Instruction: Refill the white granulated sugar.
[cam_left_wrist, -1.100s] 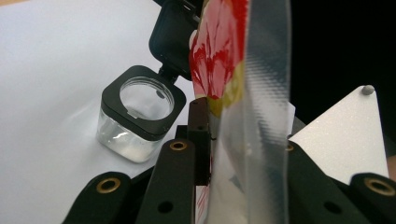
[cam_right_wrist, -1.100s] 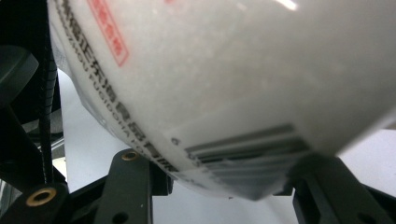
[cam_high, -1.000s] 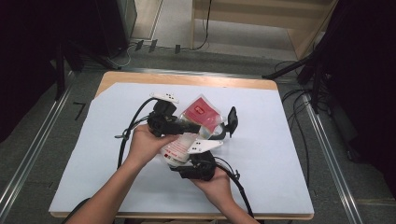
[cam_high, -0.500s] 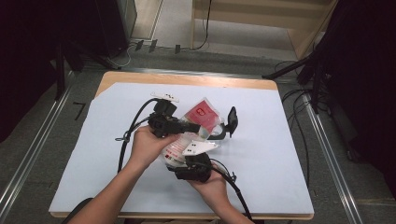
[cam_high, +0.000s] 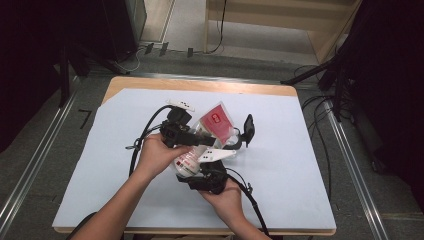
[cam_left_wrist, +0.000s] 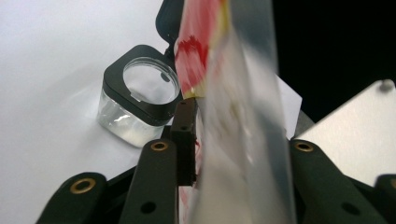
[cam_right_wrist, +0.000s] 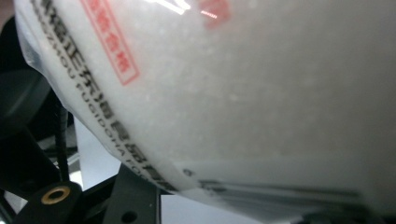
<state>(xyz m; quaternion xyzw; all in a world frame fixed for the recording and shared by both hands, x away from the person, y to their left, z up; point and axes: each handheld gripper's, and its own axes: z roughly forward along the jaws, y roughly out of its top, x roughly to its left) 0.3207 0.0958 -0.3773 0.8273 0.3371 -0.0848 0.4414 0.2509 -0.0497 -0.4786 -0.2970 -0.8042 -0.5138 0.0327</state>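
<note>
Much is hidden here. In the high view the two hands crowd together at the middle of the desk (cam_high: 300, 165), and they cover most of the bags between them. In the right gripper view a white bag of grainy powder (cam_right_wrist: 243, 93) with red and black print sits so close to the lens that its edges are cut off, and the pads of the right tongs (cam_high: 206, 176) are lost under it — whether they press on it cannot be told. The left tongs (cam_left_wrist: 233, 140) stand partly apart and have just been opening; the clear plastic bag with red print (cam_left_wrist: 233, 93) hangs blurred between the jaws, with one pad (cam_left_wrist: 184, 135) right against it, though a firm clamp is not visible. Behind it on the desk stands a clear jar with a black square collar (cam_left_wrist: 137, 102) — its mouth open, near the bag
</note>
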